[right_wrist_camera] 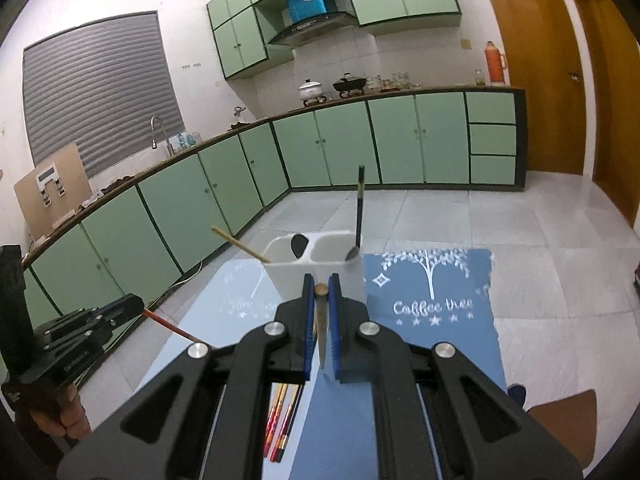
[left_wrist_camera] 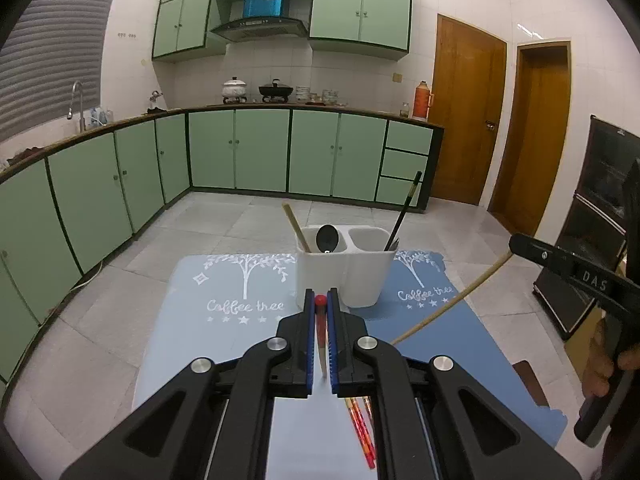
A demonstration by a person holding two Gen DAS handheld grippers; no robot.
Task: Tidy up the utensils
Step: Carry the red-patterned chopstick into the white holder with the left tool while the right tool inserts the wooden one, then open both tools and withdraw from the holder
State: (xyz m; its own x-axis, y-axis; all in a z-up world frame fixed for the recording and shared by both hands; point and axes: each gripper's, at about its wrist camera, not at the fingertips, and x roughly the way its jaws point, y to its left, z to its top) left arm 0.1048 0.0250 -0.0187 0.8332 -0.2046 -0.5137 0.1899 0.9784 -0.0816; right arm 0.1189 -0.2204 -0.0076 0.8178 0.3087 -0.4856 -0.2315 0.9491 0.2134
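Left gripper [left_wrist_camera: 320,304] pinches a red chopstick [left_wrist_camera: 319,312], right gripper [right_wrist_camera: 321,289] a wooden chopstick [right_wrist_camera: 320,300], both near the holder [left_wrist_camera: 344,268]. Light, stiff, prob. slippery; grip mid-shaft.

Both wrist views tilt down, sharing the white holder [left_wrist_camera: 340,272] and perhaps the mats.

A matt white plastic holder [left_wrist_camera: 344,276] stands on smooth printed mats [left_wrist_camera: 224,320]; wooden chopstick [left_wrist_camera: 448,308] looks unvarnished.
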